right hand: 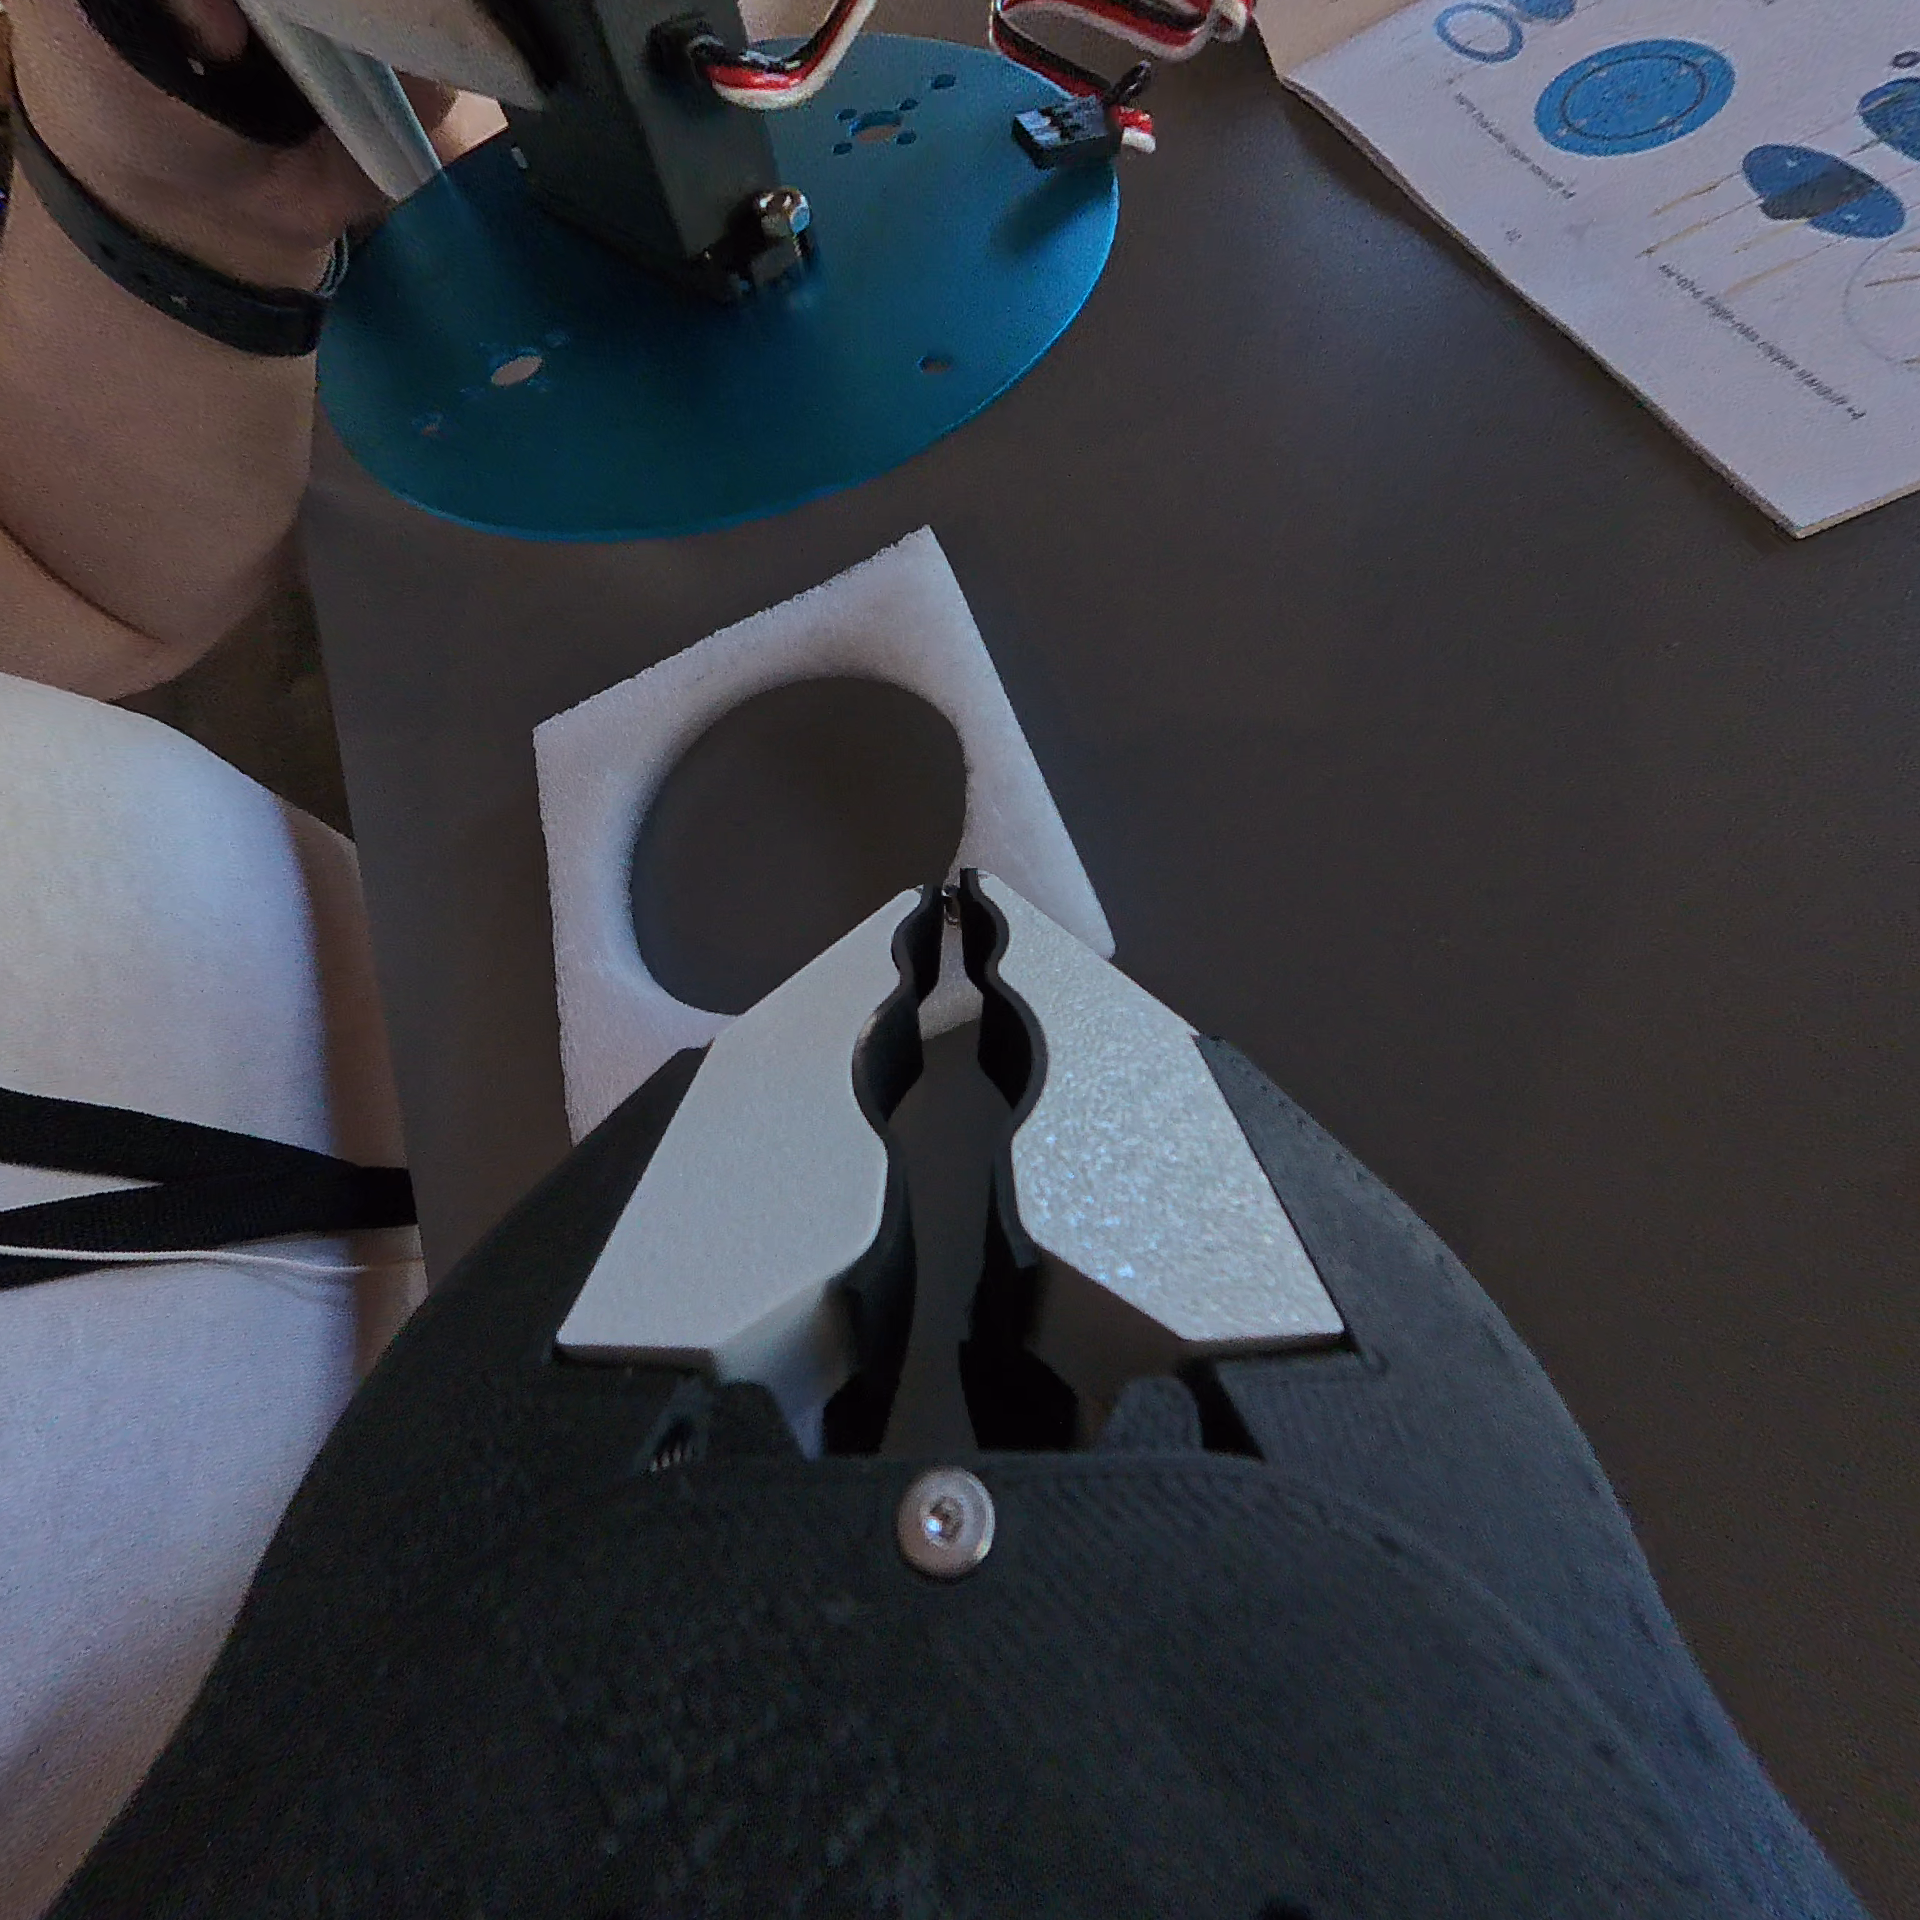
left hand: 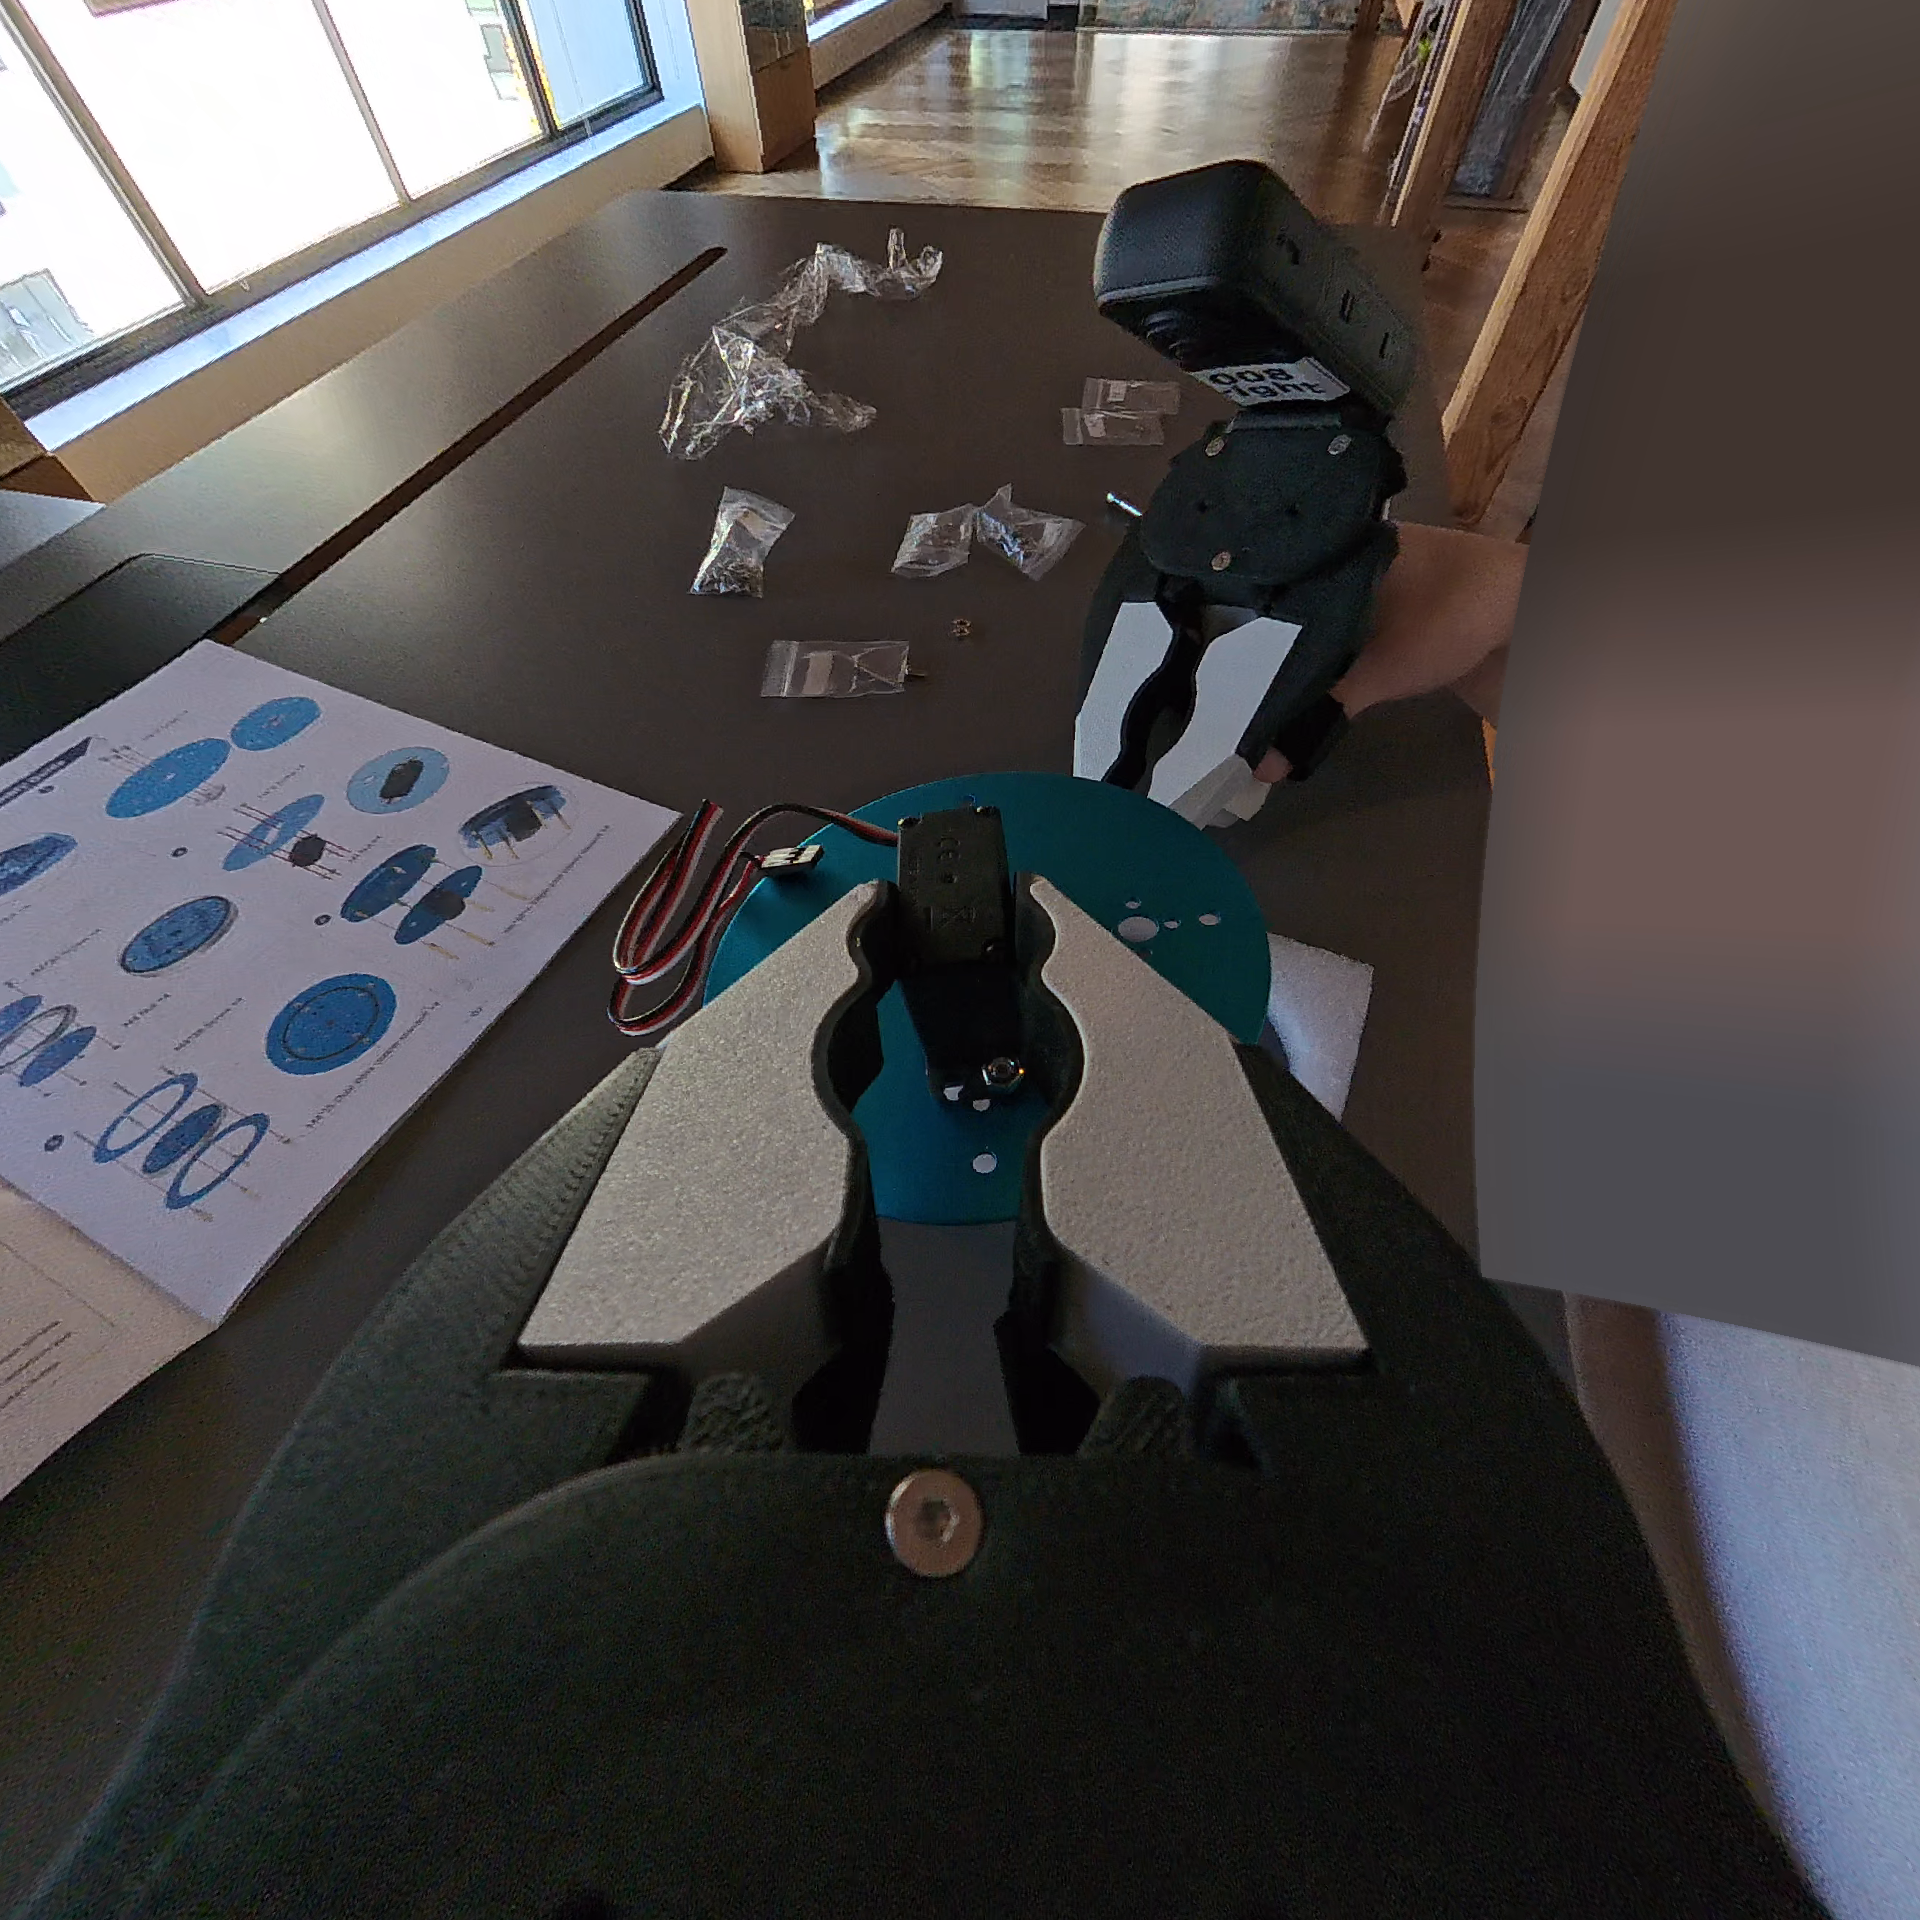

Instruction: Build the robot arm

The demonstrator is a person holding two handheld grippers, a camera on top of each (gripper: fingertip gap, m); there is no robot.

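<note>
My left gripper point(left hand: 956, 902) is shut on a black servo point(left hand: 951, 935) that stands on a blue round plate point(left hand: 1143, 862) with holes. A nut point(left hand: 1003, 1068) sits on the servo's near flange. The servo's red, white and black wires point(left hand: 665, 935) loop to the left. My right gripper point(right hand: 945, 896) is shut on a tiny metal piece point(right hand: 949, 912), above a white foam square point(right hand: 997, 748) with a round hole. It also shows in the left wrist view point(left hand: 1184, 769), just beyond the plate. The plate point(right hand: 727, 416) and servo point(right hand: 665, 135) lie ahead of it.
An instruction sheet point(left hand: 260, 935) with blue drawings lies to the left on the dark table point(left hand: 520, 582). Several small clear bags point(left hand: 738, 540) and crumpled plastic wrap point(left hand: 769, 353) lie farther back. A person's arm point(right hand: 125, 436) and white shirt are close on one side. The gap from one gripper's tips to the other's is roughly 12 centimetres.
</note>
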